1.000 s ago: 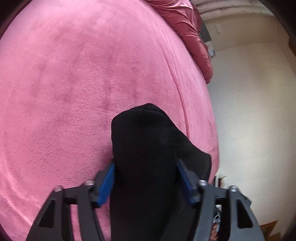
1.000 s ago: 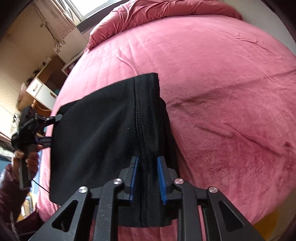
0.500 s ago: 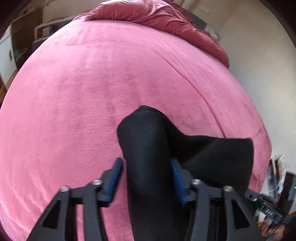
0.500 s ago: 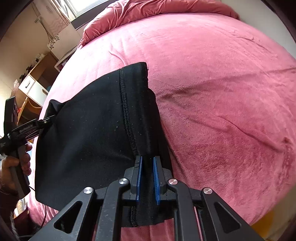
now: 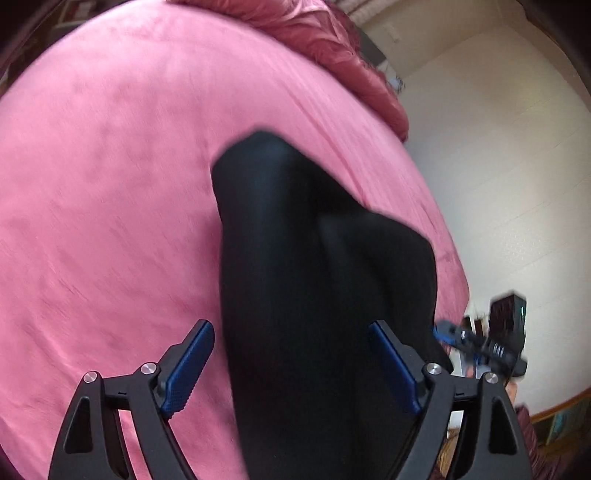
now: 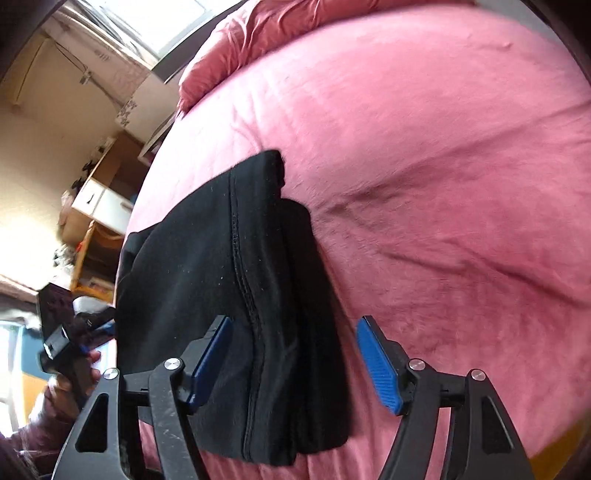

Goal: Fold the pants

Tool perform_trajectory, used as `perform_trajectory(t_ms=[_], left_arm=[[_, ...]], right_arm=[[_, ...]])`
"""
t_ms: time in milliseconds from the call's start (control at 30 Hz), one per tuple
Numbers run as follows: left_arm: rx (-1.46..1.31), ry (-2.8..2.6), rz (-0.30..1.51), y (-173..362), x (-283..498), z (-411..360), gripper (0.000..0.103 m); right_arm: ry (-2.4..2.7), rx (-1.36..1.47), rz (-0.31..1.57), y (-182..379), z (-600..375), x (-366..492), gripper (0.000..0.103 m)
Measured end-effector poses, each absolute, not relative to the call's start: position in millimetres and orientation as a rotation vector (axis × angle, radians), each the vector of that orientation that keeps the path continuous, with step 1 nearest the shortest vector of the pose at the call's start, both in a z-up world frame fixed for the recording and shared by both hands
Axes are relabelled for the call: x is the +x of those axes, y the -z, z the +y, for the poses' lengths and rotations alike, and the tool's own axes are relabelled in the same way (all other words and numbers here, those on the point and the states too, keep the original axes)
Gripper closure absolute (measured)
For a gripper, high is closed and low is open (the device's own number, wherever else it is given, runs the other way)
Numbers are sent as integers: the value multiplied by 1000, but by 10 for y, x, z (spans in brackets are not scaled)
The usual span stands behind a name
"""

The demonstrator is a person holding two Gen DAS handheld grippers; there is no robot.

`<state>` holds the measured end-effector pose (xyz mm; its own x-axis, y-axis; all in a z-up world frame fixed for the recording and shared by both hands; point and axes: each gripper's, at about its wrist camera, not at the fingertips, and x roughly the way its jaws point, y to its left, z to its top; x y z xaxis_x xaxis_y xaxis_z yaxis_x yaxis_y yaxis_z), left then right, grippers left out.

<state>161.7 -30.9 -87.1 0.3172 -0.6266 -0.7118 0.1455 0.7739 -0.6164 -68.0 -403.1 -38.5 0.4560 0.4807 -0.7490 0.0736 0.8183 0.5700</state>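
Note:
The black pants (image 5: 295,240) lie folded in a thick bundle on the pink bed cover (image 5: 110,184). My left gripper (image 5: 290,326) straddles one end of the bundle. Its jaws are opening, and the blue pads stand clear of the cloth on both sides. In the right wrist view the pants (image 6: 229,277) show a stitched seam running along the fold. My right gripper (image 6: 294,321) is over their near end with its jaws opening; the cloth lies between the pads, unpressed. Each view also catches the other gripper: the right gripper (image 5: 476,343) and the left gripper (image 6: 85,328).
The bed cover (image 6: 443,184) spreads wide beyond the pants. A rumpled red duvet (image 6: 277,29) is heaped at the far end of the bed. A pale wall (image 5: 498,147) lies off one side, and a wooden desk with white drawers (image 6: 99,199) off the other.
Both grippers went from shut on the black pants to wide open, letting the cloth go. The bundle now rests on the bed, and both views have shifted slightly.

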Motion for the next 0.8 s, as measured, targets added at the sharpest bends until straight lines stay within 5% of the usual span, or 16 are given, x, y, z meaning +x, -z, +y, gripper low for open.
perform_trajectory(t_ms=[467, 667, 800], left_arm=[[-503, 549, 1247, 1122, 1770, -588, 22], [-423, 549, 1188, 989, 1640, -655, 54], [-377, 542, 1149, 831, 1571, -729, 61]], right_arm=[[-460, 717, 1149, 839, -4029, -302, 32], [-445, 613, 1154, 775, -3887, -374, 42], [-444, 569, 1143, 679, -3850, -440, 56]])
